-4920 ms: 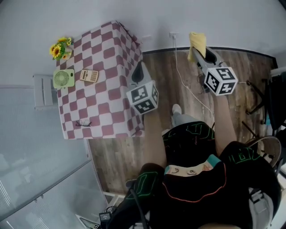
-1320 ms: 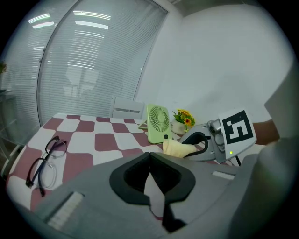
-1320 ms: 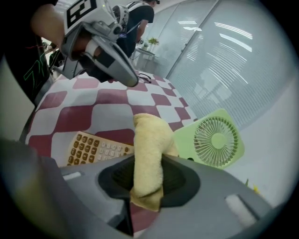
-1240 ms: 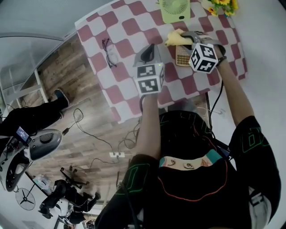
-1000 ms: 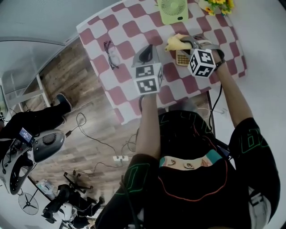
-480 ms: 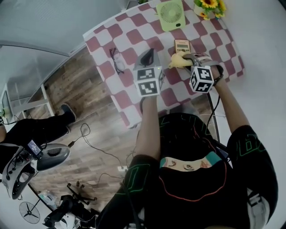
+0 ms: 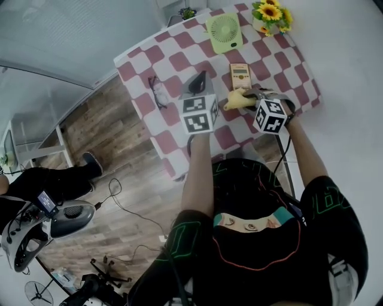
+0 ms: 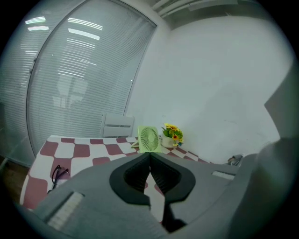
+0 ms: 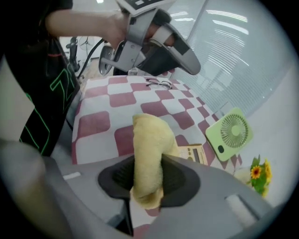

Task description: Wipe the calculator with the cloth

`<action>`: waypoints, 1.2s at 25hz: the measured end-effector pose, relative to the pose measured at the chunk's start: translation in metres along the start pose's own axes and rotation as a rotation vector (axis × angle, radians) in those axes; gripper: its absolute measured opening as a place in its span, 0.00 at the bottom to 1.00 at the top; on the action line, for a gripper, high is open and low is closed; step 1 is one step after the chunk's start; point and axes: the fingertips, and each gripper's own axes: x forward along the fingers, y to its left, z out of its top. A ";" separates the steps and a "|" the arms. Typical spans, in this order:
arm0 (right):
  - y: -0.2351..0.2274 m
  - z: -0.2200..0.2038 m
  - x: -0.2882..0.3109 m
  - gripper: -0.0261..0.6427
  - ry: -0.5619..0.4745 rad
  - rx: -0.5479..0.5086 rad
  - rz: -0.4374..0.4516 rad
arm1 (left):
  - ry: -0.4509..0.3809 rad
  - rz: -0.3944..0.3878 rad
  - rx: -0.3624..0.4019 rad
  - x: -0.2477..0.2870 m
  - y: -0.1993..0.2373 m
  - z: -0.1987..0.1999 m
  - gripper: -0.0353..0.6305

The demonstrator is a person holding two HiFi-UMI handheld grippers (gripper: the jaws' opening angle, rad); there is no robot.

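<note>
A person in black clothing with green lines stands at the near edge of a table (image 7: pixel 173 66) covered in red and white checks, holding a gripper in each hand. The left gripper (image 8: pixel 149 156) hovers over the middle of the table with its jaws pressed together and nothing between them. The right gripper (image 9: pixel 148 161) is beside it on the right, its jaws clamped on a rolled yellow cloth (image 9: pixel 148 144) that sticks out past the fingertips. The free end of the cloth points away from the person, at the near end of the calculator (image 7: pixel 240 73); whether the two touch cannot be told. The tan calculator lies flat on the table, face up. To the left of the left gripper, a pair of glasses (image 7: pixel 157 92) lies on the checks. Beyond the calculator stands a pale green fan (image 7: pixel 224 30), and at the far right corner a small pot of yellow flowers (image 7: pixel 270 13).
</note>
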 end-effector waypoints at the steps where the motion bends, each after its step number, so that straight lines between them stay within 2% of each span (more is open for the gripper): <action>1: -0.002 0.005 -0.005 0.22 -0.035 0.055 0.007 | -0.016 -0.006 -0.004 0.000 -0.002 0.007 0.07; 5: -0.039 0.022 -0.034 0.22 -0.218 0.294 -0.073 | -0.082 -0.033 0.019 0.002 -0.013 0.037 0.07; 9: -0.086 0.029 -0.069 0.22 -0.394 0.498 -0.206 | -0.124 -0.035 0.053 0.002 -0.020 0.057 0.07; 13: -0.126 0.030 -0.111 0.22 -0.621 0.706 -0.333 | -0.164 -0.019 0.088 0.002 -0.022 0.074 0.07; 16: -0.138 0.029 -0.149 0.22 -0.717 0.847 -0.463 | -0.208 -0.014 0.098 -0.016 -0.026 0.090 0.07; 19: -0.126 0.026 -0.196 0.22 -0.786 0.938 -0.587 | -0.292 -0.009 0.123 -0.057 -0.044 0.112 0.07; 22: -0.120 0.017 -0.222 0.22 -0.803 0.952 -0.674 | -0.336 -0.005 0.165 -0.073 -0.060 0.127 0.07; 26: -0.152 0.004 -0.211 0.22 -0.775 1.007 -0.748 | -0.303 -0.016 0.165 -0.038 -0.048 0.131 0.07; 30: -0.179 0.001 -0.202 0.22 -0.742 1.014 -0.809 | -0.273 -0.019 0.176 -0.006 -0.028 0.133 0.07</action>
